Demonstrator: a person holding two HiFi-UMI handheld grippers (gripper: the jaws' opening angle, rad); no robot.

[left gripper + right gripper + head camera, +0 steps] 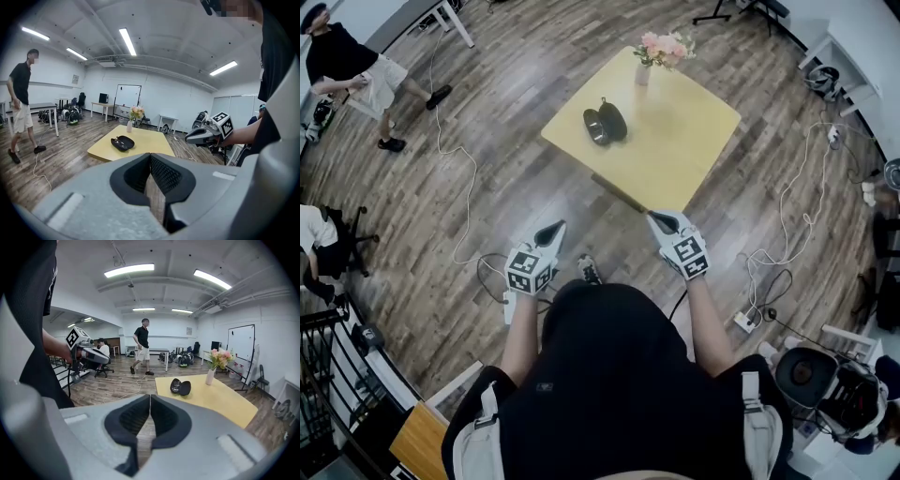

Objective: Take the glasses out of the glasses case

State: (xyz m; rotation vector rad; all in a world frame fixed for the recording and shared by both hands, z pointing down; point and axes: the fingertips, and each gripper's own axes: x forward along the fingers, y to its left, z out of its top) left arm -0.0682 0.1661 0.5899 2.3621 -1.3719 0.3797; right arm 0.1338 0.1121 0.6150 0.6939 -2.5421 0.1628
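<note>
Square yellow wooden table (684, 141) at upper centre of head view, on grey-brown plank floor (516, 84). Small white vase of pink flowers (643, 71) stands at its top corner. Person in black top and light shorts (352, 66) upper left. White cable (474, 187) on the floor left of table, white power strip (742, 322) lower right. Whiteboard (241, 345) at right of right gripper view.

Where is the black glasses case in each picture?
Head view: the glasses case lies open on the yellow table, in the upper middle.
Left gripper view: the case is left of middle, above the jaws.
Right gripper view: the case is right of middle, above the jaws.
Shared landmark: the vase of pink flowers stands on the same table in all three.
</note>
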